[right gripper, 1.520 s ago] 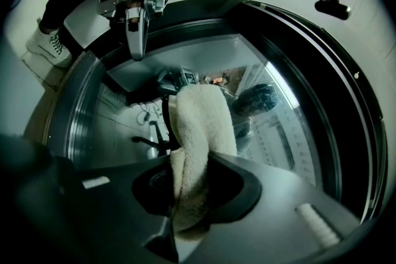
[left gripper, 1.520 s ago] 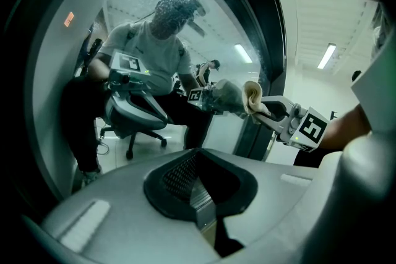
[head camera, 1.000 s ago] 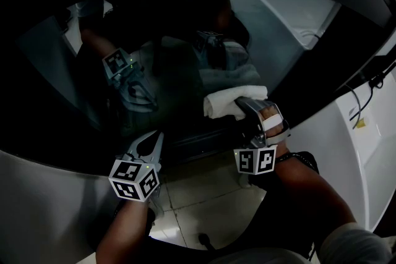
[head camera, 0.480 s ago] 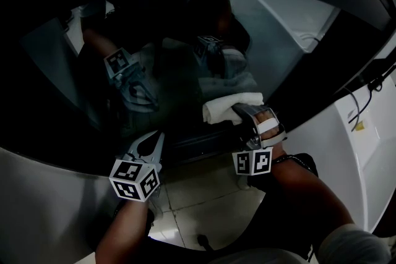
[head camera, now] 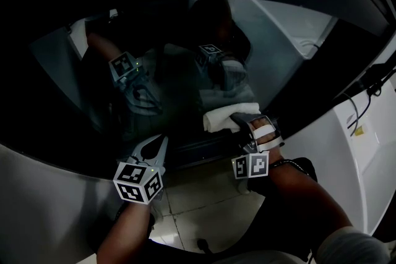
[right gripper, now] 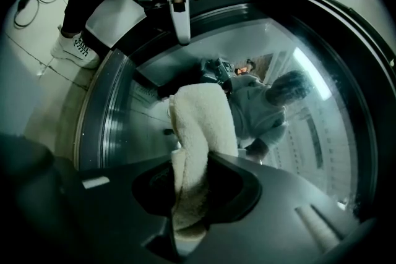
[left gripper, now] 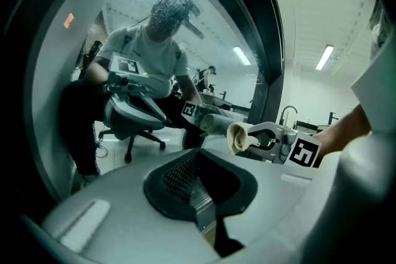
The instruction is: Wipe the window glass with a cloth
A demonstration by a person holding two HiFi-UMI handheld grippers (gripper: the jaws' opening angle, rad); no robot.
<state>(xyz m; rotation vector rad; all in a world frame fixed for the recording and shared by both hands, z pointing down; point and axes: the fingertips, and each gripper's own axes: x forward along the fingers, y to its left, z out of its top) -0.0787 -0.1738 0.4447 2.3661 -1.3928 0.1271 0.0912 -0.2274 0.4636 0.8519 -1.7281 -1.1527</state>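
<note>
— Cloth (head camera: 219, 118) first: where is it?
— Rolled up, white, clamped in the right claw (head camera: 238, 114). The right gripper view shows it wedged between the two jaws, the claw (right gripper: 187, 198) closed on its lower end and the rest of the cloth (right gripper: 203, 130) standing out towards the window glass (right gripper: 315, 151).
— Is it on the glass?
— It seems so. From the left gripper view the cloth's (left gripper: 237, 136) free end meets its own reflection on the pane (left gripper: 74, 71), low on the glass near the bottom of the round pane, though the dark head view does not settle it.
— And the other one?
— The left claw (head camera: 163, 141) is closed on nothing, jaws drawn together to a point. In the right gripper view it (right gripper: 184, 39) reaches over the dark rim (right gripper: 99, 114) of the round window, with its tip at the pane's edge. Whether the tip touches, I cannot tell.
— How far apart are the two?
— Near each other along the lower part of the window, the left one to the left of the cloth. Each carries its marker cube (head camera: 137, 181) towards the person.
— Anything in the pane itself?
— A dim reflection of the person (right gripper: 272, 102) and of both tools. Below the rim is tiled floor (head camera: 204, 191).
</note>
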